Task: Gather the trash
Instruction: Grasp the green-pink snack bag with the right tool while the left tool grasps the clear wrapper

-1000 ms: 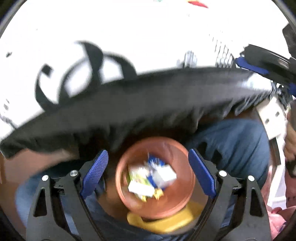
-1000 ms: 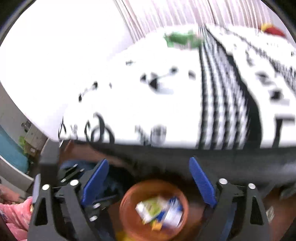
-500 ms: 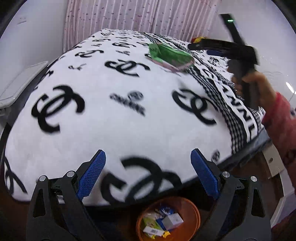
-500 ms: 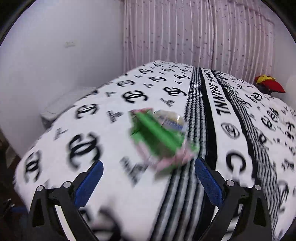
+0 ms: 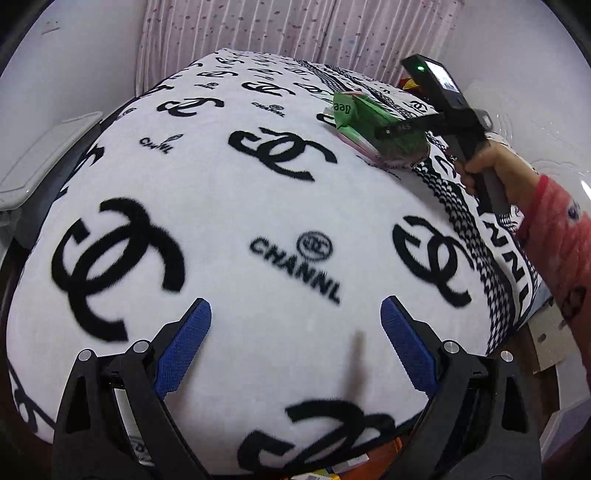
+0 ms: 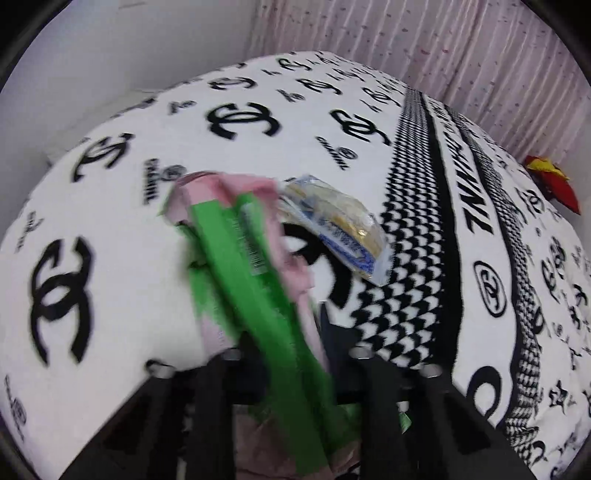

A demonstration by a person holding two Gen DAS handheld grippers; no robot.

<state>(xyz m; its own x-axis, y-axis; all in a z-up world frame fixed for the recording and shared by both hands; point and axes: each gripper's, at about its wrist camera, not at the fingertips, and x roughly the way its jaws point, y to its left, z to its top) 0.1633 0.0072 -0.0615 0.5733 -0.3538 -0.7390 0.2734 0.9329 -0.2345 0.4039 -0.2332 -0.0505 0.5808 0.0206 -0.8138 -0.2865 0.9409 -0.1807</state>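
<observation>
A crumpled green and pink wrapper (image 6: pixel 258 295) lies on the white bed blanket with black logos (image 5: pixel 221 206). My right gripper (image 6: pixel 284 332) is closing its jaws with this wrapper between them; the pads are hidden behind it. From the left wrist view, the right gripper (image 5: pixel 399 136) sits on the green wrapper (image 5: pixel 362 114) at the bed's far right, held by a hand (image 5: pixel 484 162) in a red sleeve. A clear packet with yellow and blue print (image 6: pixel 340 225) lies just beyond the wrapper. My left gripper (image 5: pixel 295 325) hangs open over the near part of the bed, holding nothing.
A red and yellow item (image 6: pixel 554 181) lies at the bed's far right corner. The rim of an orange bin (image 5: pixel 391 454) with scraps peeks out below the bed's near edge. A grey flat object (image 5: pixel 37 158) stands left of the bed. A pink curtain (image 5: pixel 295 29) hangs behind.
Both grippers rose from the orange bin to the bed. The right gripper went to the green wrapper and drew its jaws in around it. The left gripper stayed open.
</observation>
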